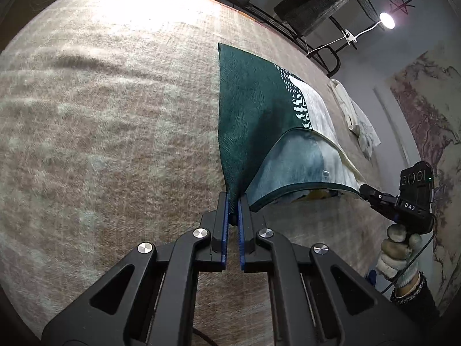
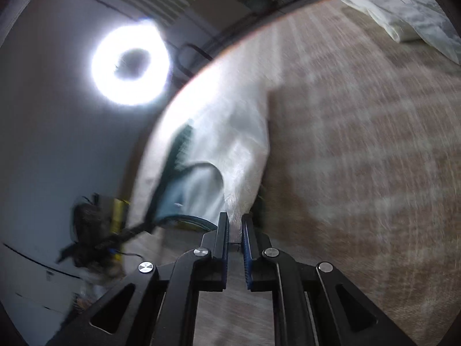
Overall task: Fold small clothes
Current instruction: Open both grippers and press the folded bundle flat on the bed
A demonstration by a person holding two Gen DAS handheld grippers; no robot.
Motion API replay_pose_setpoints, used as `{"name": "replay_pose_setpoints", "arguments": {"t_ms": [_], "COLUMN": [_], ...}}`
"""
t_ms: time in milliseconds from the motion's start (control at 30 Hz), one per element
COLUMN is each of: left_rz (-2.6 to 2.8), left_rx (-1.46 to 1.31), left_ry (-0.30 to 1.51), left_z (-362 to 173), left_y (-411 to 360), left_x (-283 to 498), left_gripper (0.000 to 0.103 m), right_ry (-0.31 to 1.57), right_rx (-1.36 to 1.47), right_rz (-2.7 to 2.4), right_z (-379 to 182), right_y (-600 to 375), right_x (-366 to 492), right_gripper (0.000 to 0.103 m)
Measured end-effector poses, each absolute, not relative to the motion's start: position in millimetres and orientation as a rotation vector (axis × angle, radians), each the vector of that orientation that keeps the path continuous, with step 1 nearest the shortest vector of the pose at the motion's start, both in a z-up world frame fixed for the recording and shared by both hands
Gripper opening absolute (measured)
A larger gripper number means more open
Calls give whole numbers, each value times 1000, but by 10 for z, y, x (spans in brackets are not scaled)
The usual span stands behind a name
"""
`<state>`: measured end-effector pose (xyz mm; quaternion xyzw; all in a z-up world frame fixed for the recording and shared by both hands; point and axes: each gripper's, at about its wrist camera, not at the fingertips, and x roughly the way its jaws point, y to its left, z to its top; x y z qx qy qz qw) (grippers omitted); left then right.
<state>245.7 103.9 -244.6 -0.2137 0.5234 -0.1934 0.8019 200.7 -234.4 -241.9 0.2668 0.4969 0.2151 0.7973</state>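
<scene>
A small dark green and white garment (image 1: 253,109) lies on a beige fuzzy surface (image 1: 115,115), with its near hem lifted and the pale lining showing. My left gripper (image 1: 234,197) is shut on the green corner of that hem. At the right, my right gripper (image 1: 362,191), held by a gloved hand (image 1: 400,256), pinches the hem's white corner. The right wrist view is blurred. It shows the right gripper (image 2: 235,219) shut on the white part of the garment (image 2: 239,150). The left gripper (image 2: 144,226) is a dark smear at the hem's other end.
A crumpled white cloth (image 1: 357,115) lies beyond the garment near the surface's far edge and appears at top right as the white cloth (image 2: 403,8). A black metal rack (image 1: 317,43) and a bright ring lamp (image 2: 129,63) stand past that edge. Bare beige surface stretches to the left.
</scene>
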Motion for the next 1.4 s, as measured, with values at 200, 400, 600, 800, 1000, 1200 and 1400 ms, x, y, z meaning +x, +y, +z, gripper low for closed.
{"name": "replay_pose_setpoints", "arguments": {"t_ms": [200,400,600,800,1000,1200,1400], "left_rz": [-423,-419,-416,-426,-407,-401,-412], "left_rx": [-438,-357,-307,-287,-312,-281,-248], "left_ry": [1114,1128,1125,1013,975,983,1002], "left_z": [-2430,-2474,-2308,-2015,-2023,-2170,-2311], "left_y": [1076,982,1019,1016,835,640,529], "left_x": [2388,2287,2263,2239,2457,2593,2626], "left_gripper": [3,3,26,28,28,28,28], "right_ry": [1012,1093,1110,995,912,901,978], "right_rx": [636,536,341,114,-18,-146,-113], "right_rz": [495,436,393,380,484,565,571], "right_z": [-2312,-2455,-2340,-1790,-1487,-1666,-2080], "right_y": [-2419,-2356,-2348,-2238,-1557,-777,-692], "right_x": [1977,1998,1925,1896,2425,3014,3396], "right_gripper": [6,6,14,30,30,30,29]}}
